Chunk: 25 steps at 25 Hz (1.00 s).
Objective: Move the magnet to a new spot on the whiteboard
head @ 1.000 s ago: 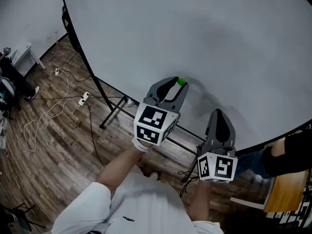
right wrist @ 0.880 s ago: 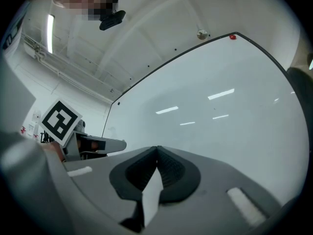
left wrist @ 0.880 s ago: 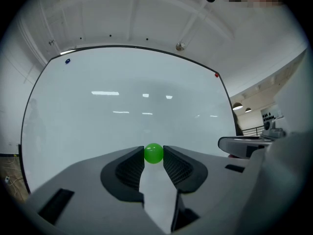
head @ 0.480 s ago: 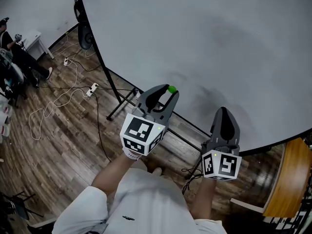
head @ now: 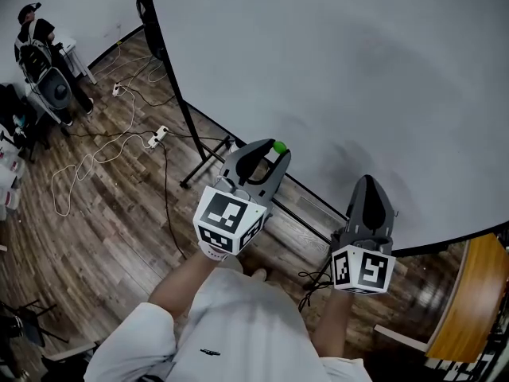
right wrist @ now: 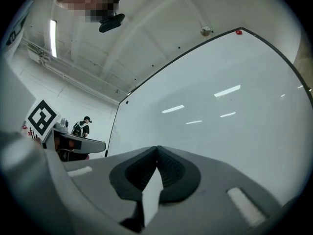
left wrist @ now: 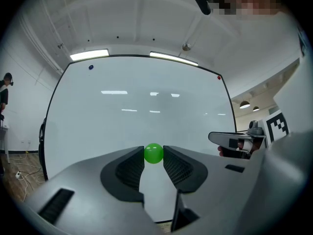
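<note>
My left gripper (left wrist: pixel 153 154) is pinching the small green ball magnet (left wrist: pixel 153 153) right at the tips of its jaws, one ribbed pad on each side of the ball. In the head view the magnet (head: pixel 279 146) sits at the far end of that gripper, in front of the lower part of the whiteboard (head: pixel 358 70), just above its bottom edge. I cannot tell whether the ball touches the board's surface or is held just off it.

My right gripper (right wrist: pixel 157 149) has its jaws pressed together with nothing between them. In the head view it hangs to the right of the left gripper and a little lower, its tips over the board's bottom edge, well apart from the magnet.

High on the board the left gripper view shows a blue dot magnet (left wrist: pixel 91 67) near the upper left corner and a red one (left wrist: pixel 219 77) near the upper right.

Below the board lie a wooden floor (head: pixel 95 229), loose cables (head: pixel 79 173) and a power strip (head: pixel 159 135). A person (head: pixel 36 34) stands in the far left corner.
</note>
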Available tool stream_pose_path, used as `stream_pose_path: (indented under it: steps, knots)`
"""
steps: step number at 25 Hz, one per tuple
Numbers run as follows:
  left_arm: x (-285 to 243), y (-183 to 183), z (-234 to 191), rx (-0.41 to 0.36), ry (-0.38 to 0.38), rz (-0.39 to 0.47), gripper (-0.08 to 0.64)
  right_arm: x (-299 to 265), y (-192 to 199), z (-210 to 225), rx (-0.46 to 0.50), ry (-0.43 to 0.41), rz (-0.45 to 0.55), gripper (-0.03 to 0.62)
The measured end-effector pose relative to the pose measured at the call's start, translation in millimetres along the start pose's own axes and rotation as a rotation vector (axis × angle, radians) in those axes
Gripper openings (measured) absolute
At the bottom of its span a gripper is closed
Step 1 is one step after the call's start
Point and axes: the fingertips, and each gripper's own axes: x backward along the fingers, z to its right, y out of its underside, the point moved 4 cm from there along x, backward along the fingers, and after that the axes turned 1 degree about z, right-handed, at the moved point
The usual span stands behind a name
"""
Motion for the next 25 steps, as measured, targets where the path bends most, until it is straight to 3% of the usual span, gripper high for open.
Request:
stream_pose_path:
  steps: [13, 25]
  knots:
    - [-30, 29, -20, 0.017, -0.012, -0.034, 0.123, -9, 22, -1, 0.011, 0.029, -0.047, 0.006]
    - [-71, 84, -35, 0.022, 0.009, -0.059, 0.123, -28, 70, -3, -0.002, 0.033, -0.135, 0.006]
